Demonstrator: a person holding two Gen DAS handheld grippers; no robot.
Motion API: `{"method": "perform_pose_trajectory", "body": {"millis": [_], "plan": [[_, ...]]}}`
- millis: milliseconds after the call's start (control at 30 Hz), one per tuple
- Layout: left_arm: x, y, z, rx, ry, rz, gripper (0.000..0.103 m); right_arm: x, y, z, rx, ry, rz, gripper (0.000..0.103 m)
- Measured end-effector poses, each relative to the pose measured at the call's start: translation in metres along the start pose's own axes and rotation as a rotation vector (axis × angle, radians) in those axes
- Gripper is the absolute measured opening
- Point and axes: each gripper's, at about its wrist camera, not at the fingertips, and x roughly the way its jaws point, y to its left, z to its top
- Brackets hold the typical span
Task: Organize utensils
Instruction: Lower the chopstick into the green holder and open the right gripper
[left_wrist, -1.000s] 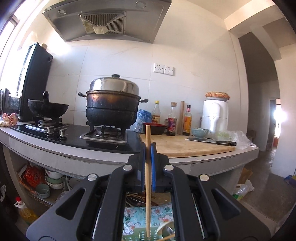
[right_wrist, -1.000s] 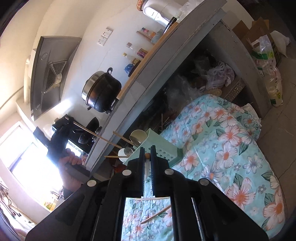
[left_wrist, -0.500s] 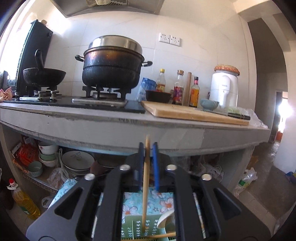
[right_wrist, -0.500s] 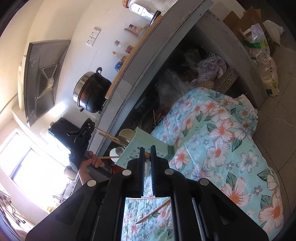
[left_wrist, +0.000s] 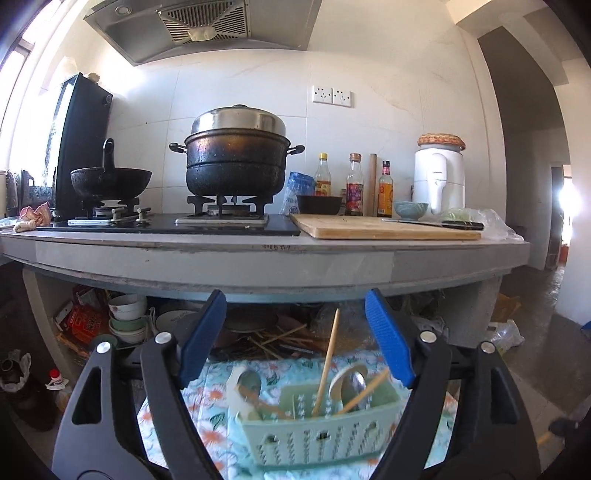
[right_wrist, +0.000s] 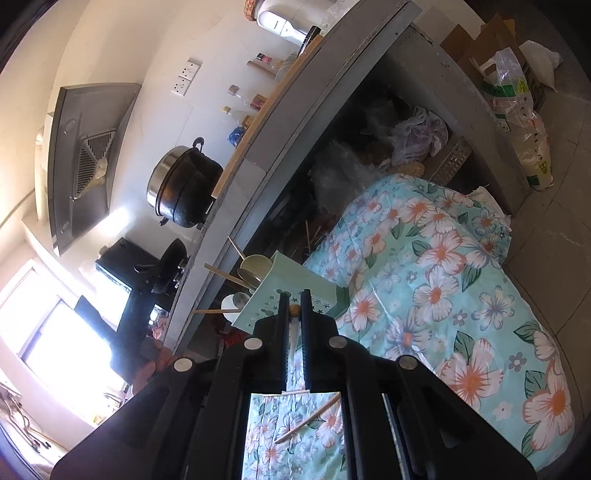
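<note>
Now the left hand-held gripper (left_wrist: 295, 336) is opening, nothing between its jaws; the chopstick (left_wrist: 325, 365) stands in the green utensil basket (left_wrist: 317, 439) on the floral cloth (right_wrist: 443, 258). The right hand-held gripper (right_wrist: 294, 308) is clamped on a wood-tipped utensil, likely next to go in

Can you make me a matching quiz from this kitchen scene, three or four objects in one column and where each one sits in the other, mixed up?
Things:
1. big black pot
2. knife
3. upright chopstick
4. loose chopstick

Places:
A. lying on the floral cloth
B. standing in the green utensil basket
C. on the gas burner
D. on the wooden cutting board

Pairs: 1-C, 2-D, 3-B, 4-A
</note>
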Motion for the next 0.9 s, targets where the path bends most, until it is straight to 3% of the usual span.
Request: {"method": "perform_pose_trajectory", "body": {"millis": [300, 533, 900], "plan": [[-0.053, 0.023, -0.048, 0.052, 0.162, -0.055, 0.083, -0.008, 0.039, 0.001, -0.103, -0.033, 0.008, 0.006], [-0.063, 0.043, -0.091, 0.054, 0.287, -0.057, 0.085, -0.006, 0.093, 0.009, -0.249, -0.059, 0.030, 0.006], [-0.070, 0.071, -0.130, -0.017, 0.368, -0.023, 0.085, 0.029, 0.189, 0.041, -0.505, -0.089, 0.024, 0.006]]}}
